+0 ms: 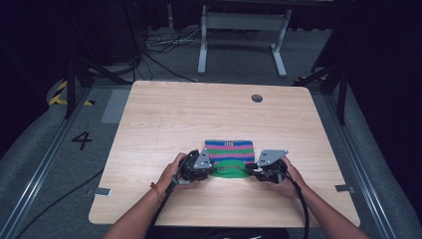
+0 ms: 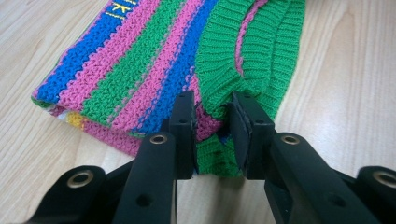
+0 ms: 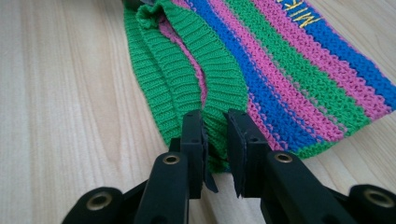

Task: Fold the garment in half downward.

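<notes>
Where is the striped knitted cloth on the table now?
In the high view the striped knitted cloth lies on the near middle of the table, between the left gripper and the right gripper, each shut on its green edge.

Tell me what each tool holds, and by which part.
Both grip the striped knit hat: left tool and right tool each pinch its green ribbed cuff.
</notes>
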